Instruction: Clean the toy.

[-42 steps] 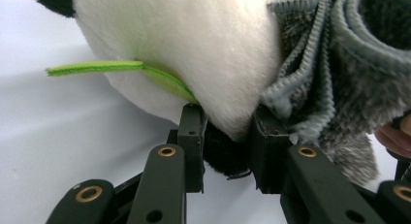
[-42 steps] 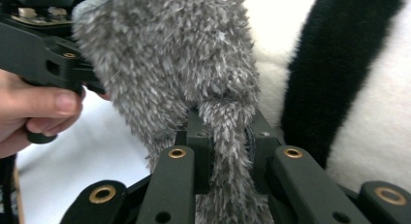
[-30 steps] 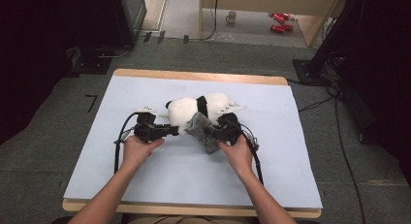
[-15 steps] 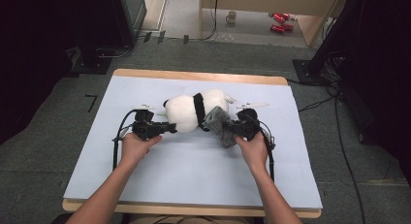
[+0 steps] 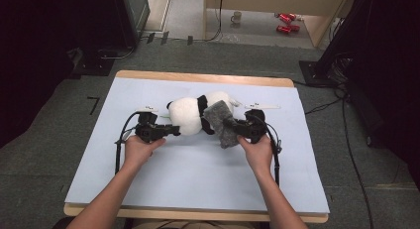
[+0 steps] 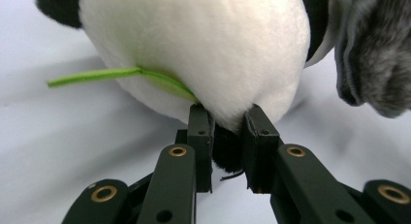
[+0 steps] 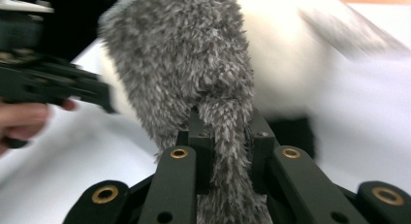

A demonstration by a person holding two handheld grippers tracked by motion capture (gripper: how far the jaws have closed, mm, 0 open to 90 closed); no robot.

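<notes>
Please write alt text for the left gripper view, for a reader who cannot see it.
The left tongs pinch a small dark part at the bottom of a white plush panda that lies on a pale table cover. A thin green loop sticks out from the plush at left, and a grey furry cloth hangs at right.

The high view looks forward and down over the whole table [image 5: 148,189], while both gripper views sit close along their jaws, all sharing the plush panda [image 5: 187,115] and grey furry cloth [image 5: 221,121].
</notes>
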